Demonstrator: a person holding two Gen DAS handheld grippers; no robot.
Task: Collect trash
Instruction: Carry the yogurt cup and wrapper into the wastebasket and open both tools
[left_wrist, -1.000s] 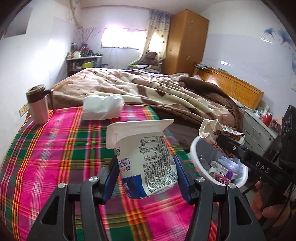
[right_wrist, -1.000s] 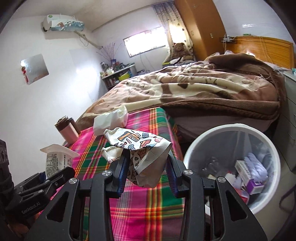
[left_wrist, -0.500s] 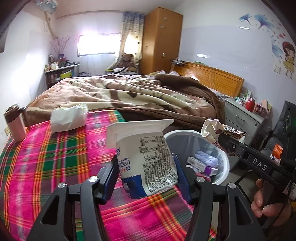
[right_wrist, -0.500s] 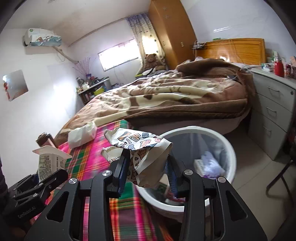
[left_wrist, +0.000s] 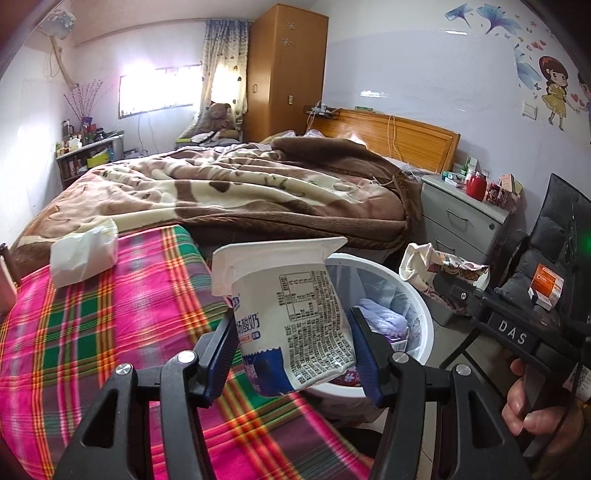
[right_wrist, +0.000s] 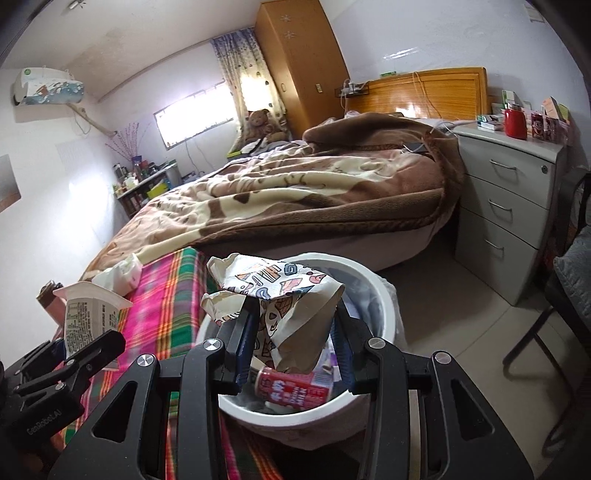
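My left gripper (left_wrist: 295, 354) is shut on a white yogurt cup (left_wrist: 295, 317) with printed text and a peeled-back lid, held at the table's right edge beside the white trash bin (left_wrist: 424, 321). My right gripper (right_wrist: 291, 339) is shut on a crumpled patterned paper wrapper (right_wrist: 280, 291), held directly above the trash bin (right_wrist: 369, 269), which holds a red packet and other waste. The wrapper (left_wrist: 443, 266) and the right gripper (left_wrist: 458, 291) also show at the right of the left wrist view. The cup (right_wrist: 88, 317) appears at the left of the right wrist view.
A plaid cloth (left_wrist: 92, 325) covers the table, with a white tissue pack (left_wrist: 83, 254) at its far edge. Behind stands a bed with a brown blanket (left_wrist: 240, 192). A grey drawer unit (right_wrist: 509, 210) and a black chair (left_wrist: 554, 251) stand to the right.
Both grippers swung right with their loads. The bin came in under the wrapper and next to the cup; the brown-lidded mug slid almost out of view on the left.
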